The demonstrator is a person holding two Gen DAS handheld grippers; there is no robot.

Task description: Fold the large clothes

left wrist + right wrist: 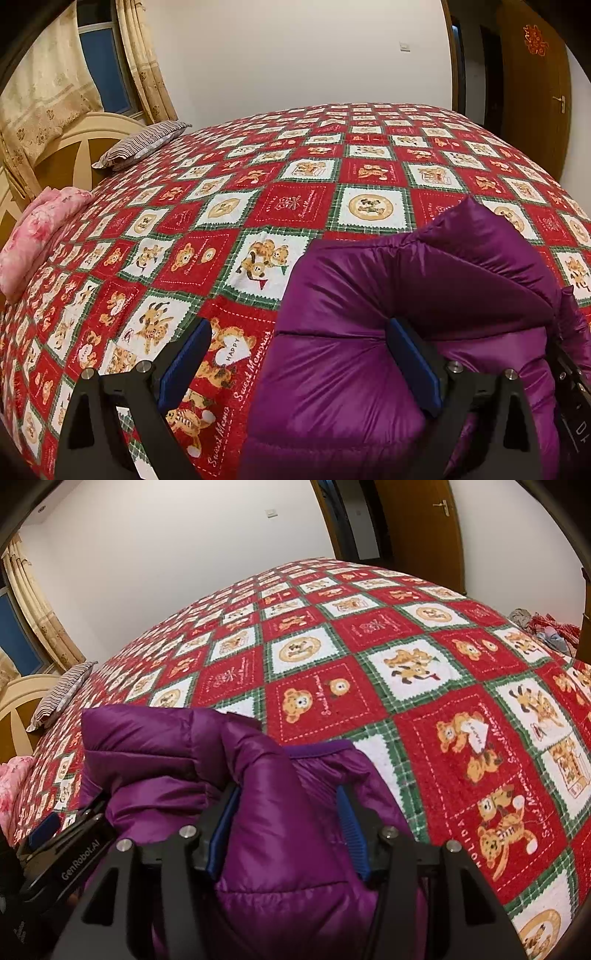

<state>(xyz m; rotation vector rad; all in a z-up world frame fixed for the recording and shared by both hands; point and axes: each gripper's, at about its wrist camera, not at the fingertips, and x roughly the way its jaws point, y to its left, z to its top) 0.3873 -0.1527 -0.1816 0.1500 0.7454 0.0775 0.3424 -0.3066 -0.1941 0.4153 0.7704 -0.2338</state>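
A purple quilted down jacket (369, 350) lies bunched at the near edge of a bed with a red, white and green bear-patterned cover (258, 192). My left gripper (299, 354) is open wide; its right finger presses into the jacket's fabric and its left finger (184, 365) is over the bare cover. In the right wrist view the jacket (266, 834) bulges up between the two blue pads of my right gripper (284, 830), whose jaws stand partly open around a thick fold. The left gripper's body (70, 853) shows at the lower left of that view.
A striped pillow (144, 144) and a pink floral pillow (33, 236) lie by the cream headboard (74, 147) at the left. Curtains, a window and a white wall stand behind. A wooden door (417, 520) is at the back right. Loose clothes (546, 627) lie beyond the bed's right edge.
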